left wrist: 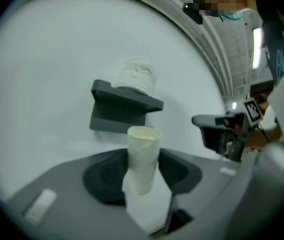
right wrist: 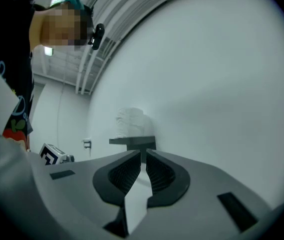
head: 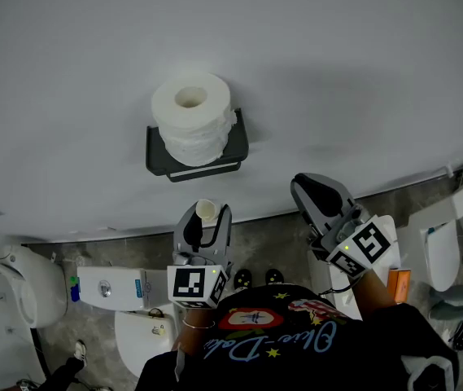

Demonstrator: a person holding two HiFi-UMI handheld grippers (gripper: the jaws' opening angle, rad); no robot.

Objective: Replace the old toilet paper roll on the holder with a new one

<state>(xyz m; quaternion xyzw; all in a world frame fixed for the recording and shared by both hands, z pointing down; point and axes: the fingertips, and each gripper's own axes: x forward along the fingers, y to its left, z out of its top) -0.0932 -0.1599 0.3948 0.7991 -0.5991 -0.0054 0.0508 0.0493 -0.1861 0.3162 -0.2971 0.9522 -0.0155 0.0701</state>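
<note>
wall (head: 337, 72): plain white, fills most of the head view.

holder (head: 199, 160): dark grey shelf fixed to the wall.

toilet paper roll (head: 192, 116): full and white. stands on end on the holder, core hole facing up. its wrapped side looks a bit crumpled. neither tool touches it.

left tool (head: 205, 221): below the holder in the head view, pointing at the wall, apart from the shelf. it pinches a cardboard tube (left wrist: 143, 159), which is bare and pale cream with no paper on it. the tube stands upright between the pads, open top end above the jaws. the left gripper view lines the tube up just below the shelf's front edge. the head view shows a gap between the two.

right tool (right wrist: 142, 170): jaws pressed together, nothing between them. it sits to the right of the holder and well apart from it, tip aimed at the wall. its own view shows the shelf and roll ahead, small and soft in focus.

below: grey floor (head: 272, 247), and a white toilet (head: 137, 332) under the left tool.
</note>
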